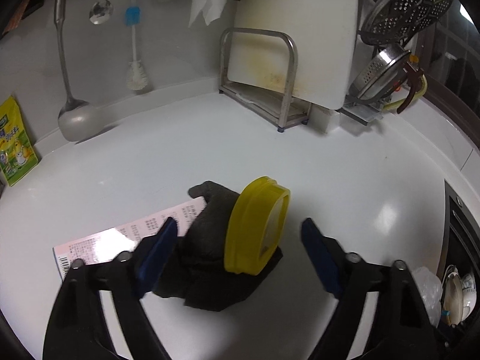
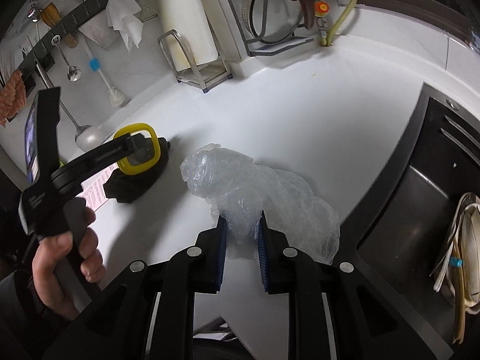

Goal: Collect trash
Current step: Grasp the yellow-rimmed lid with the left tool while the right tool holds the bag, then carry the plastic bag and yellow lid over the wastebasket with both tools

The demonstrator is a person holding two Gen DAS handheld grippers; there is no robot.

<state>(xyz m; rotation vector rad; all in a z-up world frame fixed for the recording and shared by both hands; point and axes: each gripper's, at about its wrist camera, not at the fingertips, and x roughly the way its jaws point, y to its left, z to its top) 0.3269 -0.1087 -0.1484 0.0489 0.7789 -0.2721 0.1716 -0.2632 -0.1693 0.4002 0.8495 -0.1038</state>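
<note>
We see a white kitchen counter (image 1: 300, 162) from both grippers. The right gripper (image 2: 240, 237) has its blue pads pressed into a crumpled clear plastic bag (image 2: 264, 189) — a fold of the film is pinched between them, while the rest of the bag lies on the counter just beside the dark sink (image 2: 420, 180). In the left wrist view a corner of that bag shows at the right edge, near the sink.

The left gripper (image 1: 238, 243) stands with its jaws apart, clamped on nothing. Between and just beyond its blue fingers (image 1: 163, 240) sits a yellow lid (image 1: 258, 225), tilted up on its edge and resting on a dark cloth (image 1: 210, 258). The left finger overlaps the cloth's edge in the picture; we cannot tell whether it touches. Under the cloth lies a pink printed packet (image 1: 105, 246), flat on the counter, its barcode end sticking out to the left.

In the right wrist view we also see a hand (image 2: 66, 258) holding the left gripper's handle, with the lid, cloth and packet beyond it.

At the back wall stand a metal rack (image 1: 261, 90) with a white cutting board (image 1: 300, 30), a hanging ladle (image 1: 69, 90), a spoon and a blue-handled brush (image 1: 133, 45). A yellow-green pouch (image 1: 15, 144) leans at the far left.
</note>
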